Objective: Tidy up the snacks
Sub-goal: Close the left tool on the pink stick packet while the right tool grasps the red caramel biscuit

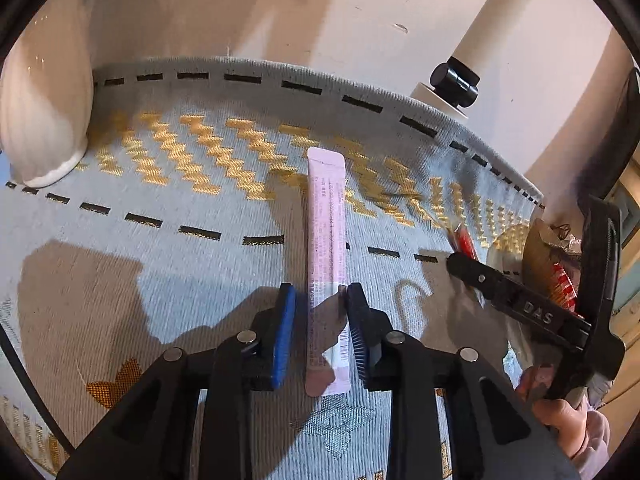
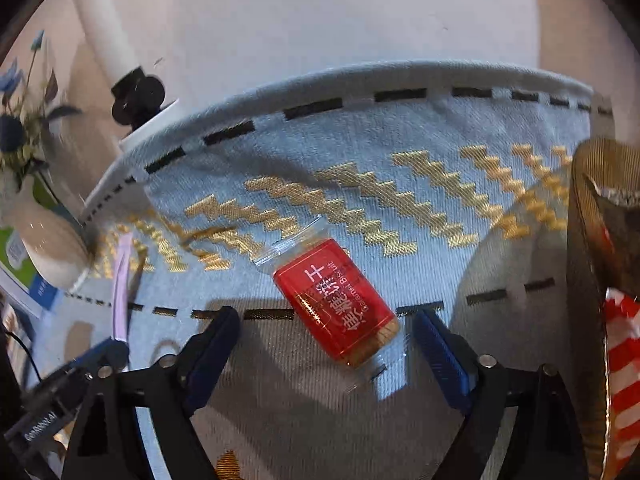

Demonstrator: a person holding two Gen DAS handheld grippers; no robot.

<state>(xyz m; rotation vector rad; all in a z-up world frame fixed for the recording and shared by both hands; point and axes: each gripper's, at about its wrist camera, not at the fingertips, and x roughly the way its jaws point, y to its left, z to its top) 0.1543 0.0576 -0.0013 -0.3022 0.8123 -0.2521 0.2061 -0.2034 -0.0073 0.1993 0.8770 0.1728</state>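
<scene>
From the left wrist camera, the left gripper (image 1: 321,300) has its blue-padded jaws standing a little apart on either side of a long pink stick packet (image 1: 326,256), which lies flat on the pale blue woven cloth (image 1: 180,200) covering the surface; the right pad looks to touch the packet's edge while a narrow gap shows on the left side, so the packet is straddled rather than clamped. The packet runs straight away from the camera, its near end between the fingers and its far end among the gold zigzag pattern. A white ribbed vase (image 1: 44,112) stands on the cloth at far left, and a white post with a black clamp (image 1: 454,82) rises beyond the cloth's far edge. At right, the right gripper (image 1: 472,260) reaches in over a red biscuit packet (image 1: 466,240), with a gold-rimmed container (image 1: 536,256) holding red-and-white wrappers just behind it. From the right wrist camera, the right gripper (image 2: 326,322) has its jaws wide apart, and the red biscuit packet (image 2: 338,300) lies tilted on the cloth (image 2: 400,140) between them, touching neither pad. The gold-rimmed container (image 2: 588,280) stands at the right edge. At left the pink stick packet (image 2: 121,280) shows edge-on by the left gripper (image 2: 108,350), with the vase (image 2: 48,236) behind it.
</scene>
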